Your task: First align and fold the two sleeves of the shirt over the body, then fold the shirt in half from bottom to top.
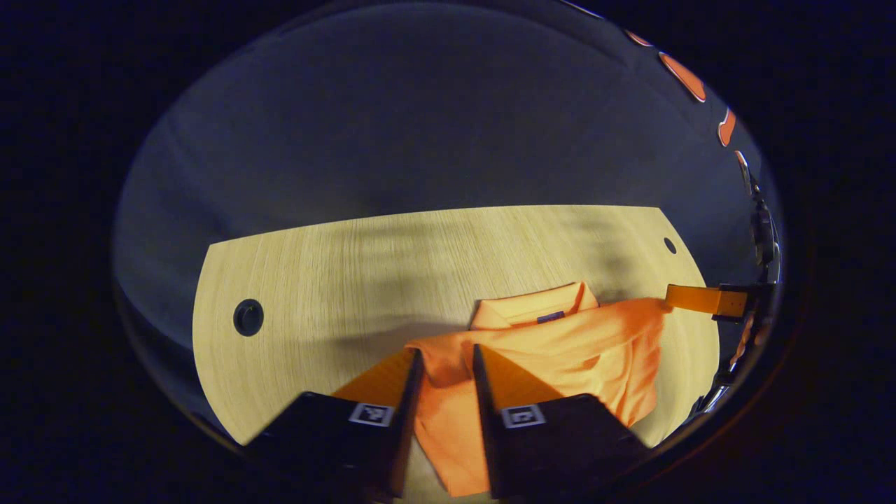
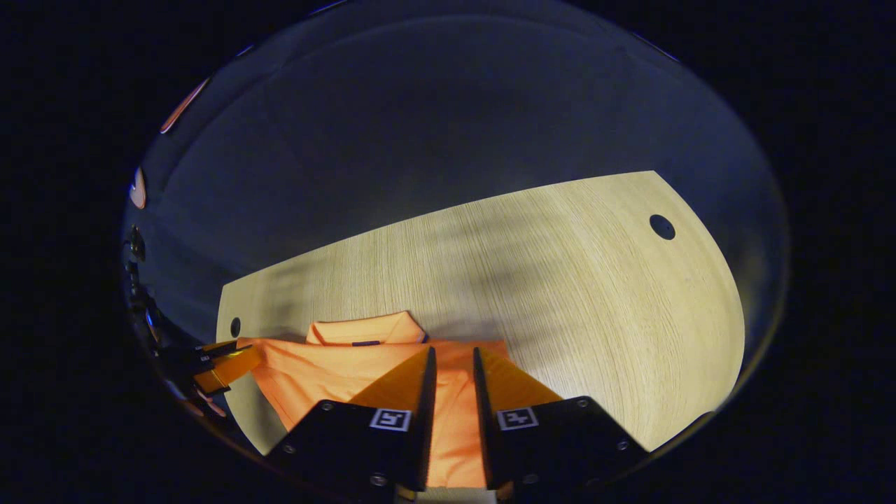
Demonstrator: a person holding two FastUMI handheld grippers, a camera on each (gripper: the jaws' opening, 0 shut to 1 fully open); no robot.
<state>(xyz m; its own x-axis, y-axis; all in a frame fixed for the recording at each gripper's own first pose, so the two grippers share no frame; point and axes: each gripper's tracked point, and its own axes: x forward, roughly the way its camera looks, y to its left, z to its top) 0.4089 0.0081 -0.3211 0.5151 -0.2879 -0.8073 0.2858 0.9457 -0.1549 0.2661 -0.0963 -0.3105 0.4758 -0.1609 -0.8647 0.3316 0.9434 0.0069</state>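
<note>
**Both tongs pinching the orange shirt on the table**

1. Left gripper view: my left gripper (image 1: 448, 357) sits at 6 o'clock. Its two fingers stand close together with a fold of the shirt (image 1: 560, 336) pressed between them.
2. The shirt lies on the light wood table (image 1: 336, 266), its collar (image 1: 535, 308) at 12 o'clock from my fingertips and its body spreading toward 3 o'clock.
3. At 3 o'clock my right gripper meets the far corner of the cloth; I cannot tell from here how its fingers stand.
4. Right gripper view: my right gripper (image 2: 453, 360) sits at 6 o'clock, fingers nearly closed, with shirt fabric (image 2: 329, 371) caught in the narrow gap.
5. The collar (image 2: 367, 327) lies at 11 o'clock from those fingertips; my left gripper shows at 9 o'clock, at the cloth's other edge.
6. A round hole (image 2: 661, 227) marks the table at 2 o'clock.
</note>
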